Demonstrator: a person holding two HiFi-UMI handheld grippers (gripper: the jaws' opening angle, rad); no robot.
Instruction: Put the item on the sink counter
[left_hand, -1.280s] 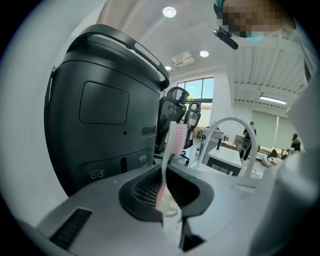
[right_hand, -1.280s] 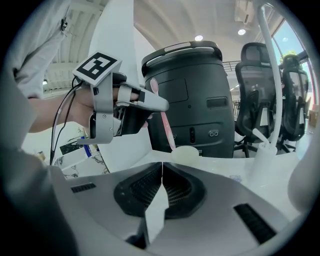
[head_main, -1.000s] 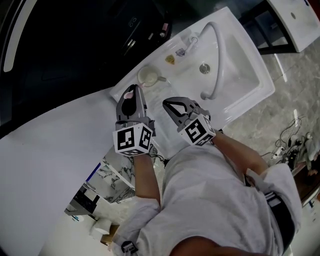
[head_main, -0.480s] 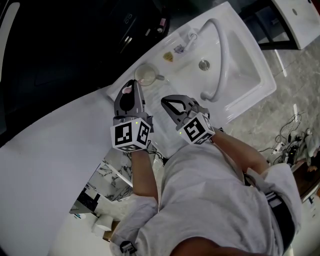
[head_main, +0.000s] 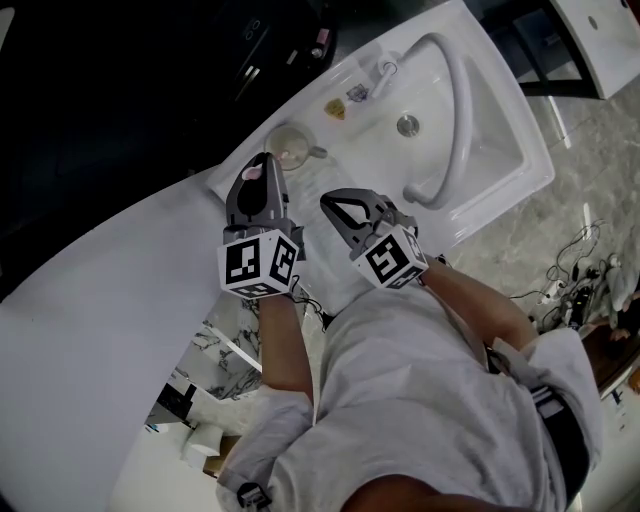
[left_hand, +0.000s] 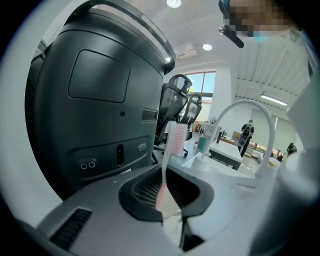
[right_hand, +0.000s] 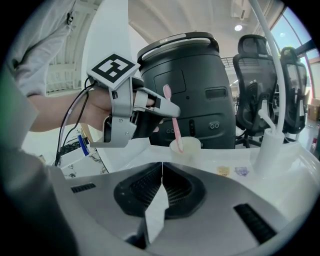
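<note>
Both jaws of the right claw (head_main: 336, 204) are clenched together on nothing, above the near edge of the white sink bench (head_main: 340, 140). Just beside it, the left claw (head_main: 258, 172) grasps a pink toothbrush (right_hand: 174, 122) upright, bristles up. The brush's lower end is at the mouth of a cup (head_main: 289, 146) standing on the bench. The faucet (head_main: 383, 75) is beyond.

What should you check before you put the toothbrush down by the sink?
1. Left gripper clamped on the toothbrush handle: ok.
2. Right gripper shut, empty and off to the side: ok.
3. Bare counter beside the cup to set it on: ok.
4. Toothbrush's lower end clear of the cup: cannot tell; the two overlap in the right gripper view.
5. Bristle end up, not touching the counter: ok.
</note>
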